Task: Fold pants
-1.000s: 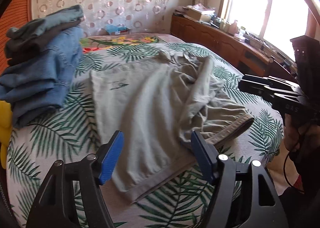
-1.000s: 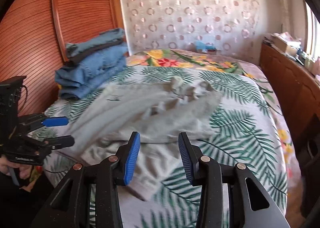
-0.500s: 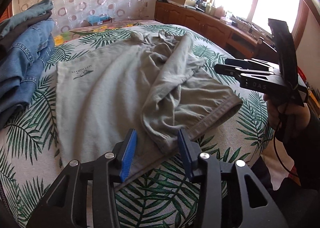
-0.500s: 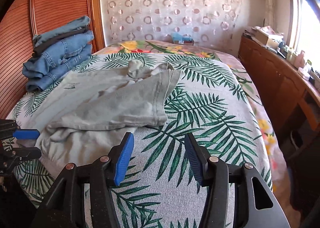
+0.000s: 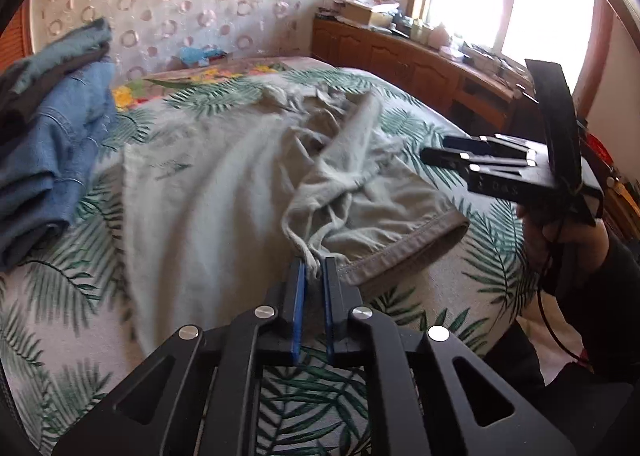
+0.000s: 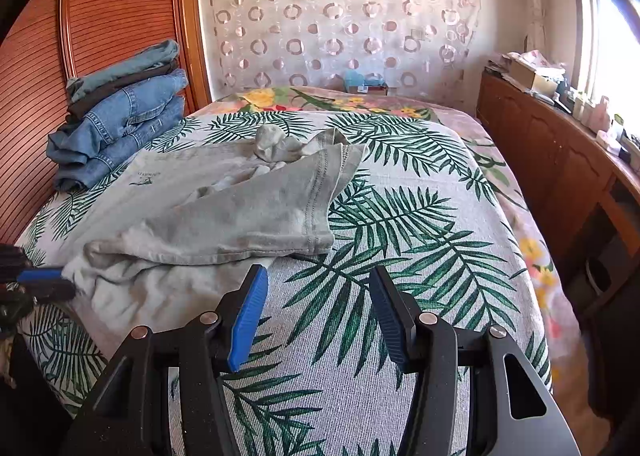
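Your left gripper (image 5: 311, 270) had just closed: a second earlier its jaws stood wide over the near edge of the pants (image 5: 224, 191), and now they pinched a bunched fold of the grey cloth at that edge. The pants lay spread and rumpled on the bed (image 6: 420, 256), one leg folded across the other, with the jeans (image 6: 120, 115) stacked beyond them by the headboard side. Your right gripper (image 6: 316, 316) had opened a little further and hung half-wide over bare bedspread, just beside the hem of the upper leg, with nothing between its jaws. It had also drifted off the cloth toward the open bed. So you had one corner secured. By my reading, the fold could not start cleanly until your right took the hem too.
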`<state>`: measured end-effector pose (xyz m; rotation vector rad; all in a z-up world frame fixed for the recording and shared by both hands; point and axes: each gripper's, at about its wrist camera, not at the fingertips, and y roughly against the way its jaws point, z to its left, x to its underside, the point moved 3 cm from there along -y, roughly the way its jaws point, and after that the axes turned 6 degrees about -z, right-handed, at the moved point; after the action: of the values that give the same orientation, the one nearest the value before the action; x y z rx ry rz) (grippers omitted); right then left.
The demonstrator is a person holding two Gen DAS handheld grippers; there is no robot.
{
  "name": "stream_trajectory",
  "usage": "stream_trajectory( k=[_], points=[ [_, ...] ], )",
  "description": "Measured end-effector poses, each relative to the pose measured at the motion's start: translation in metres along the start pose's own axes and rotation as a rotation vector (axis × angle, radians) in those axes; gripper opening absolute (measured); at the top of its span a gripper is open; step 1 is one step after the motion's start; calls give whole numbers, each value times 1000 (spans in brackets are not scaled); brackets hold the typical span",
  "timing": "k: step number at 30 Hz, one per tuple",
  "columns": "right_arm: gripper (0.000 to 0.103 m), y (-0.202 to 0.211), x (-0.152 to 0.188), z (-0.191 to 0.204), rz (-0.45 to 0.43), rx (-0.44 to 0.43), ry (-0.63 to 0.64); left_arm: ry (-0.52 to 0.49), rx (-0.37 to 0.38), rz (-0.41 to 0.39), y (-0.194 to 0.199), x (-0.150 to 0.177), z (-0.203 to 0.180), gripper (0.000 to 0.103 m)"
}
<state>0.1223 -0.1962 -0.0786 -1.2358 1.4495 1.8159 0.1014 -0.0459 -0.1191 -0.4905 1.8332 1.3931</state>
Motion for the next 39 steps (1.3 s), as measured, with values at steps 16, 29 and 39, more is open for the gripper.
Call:
stream_trajectory(
  k=[16,29,39],
  points=[
    [55,35,-1,37,-23,-77,45,66,-38,-109,53,-15,41,9],
    [55,11,-6,42,4,-58,61,144,-72,-37,56,32,63,8],
    [55,2,-12,52,2,-60,68,169,-97,19,40,45,70,9]
  ],
)
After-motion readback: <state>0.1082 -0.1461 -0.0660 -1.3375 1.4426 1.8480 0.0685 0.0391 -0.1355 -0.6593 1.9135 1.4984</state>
